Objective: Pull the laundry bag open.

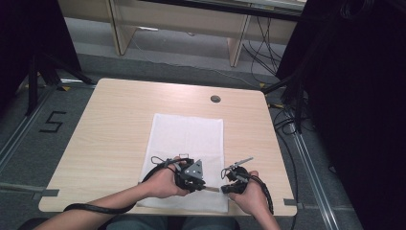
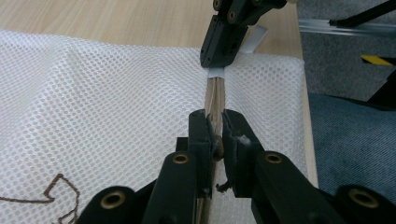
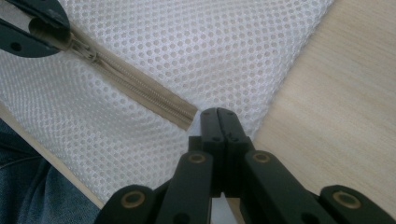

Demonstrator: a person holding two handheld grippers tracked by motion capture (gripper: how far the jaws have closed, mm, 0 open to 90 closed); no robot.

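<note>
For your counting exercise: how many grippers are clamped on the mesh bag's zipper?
2: the left gripper pinches the zipper at its slider; the right gripper pinches the mesh bag at the zipper's end.

Counts for this frame:
- 1 table (image 1: 110, 143), light wood top, centre of the high view.
- 1 round grommet hole (image 1: 215, 98), upper middle of the tabletop.
- 1 white mesh bag (image 1: 186, 134), centre of the table.
- 1 beige zipper (image 3: 140, 88) on the bag, running from upper left toward centre in the right gripper view.
- 1 zipper slider (image 3: 88, 52), upper left of that view.
- 2 grippers: left gripper (image 1: 200, 184) and right gripper (image 1: 223, 188), both lower centre of the high view.
- 2 hands, 1 per gripper.
- 1 floor marking "5" (image 1: 52, 121), left edge of the high view.
</note>
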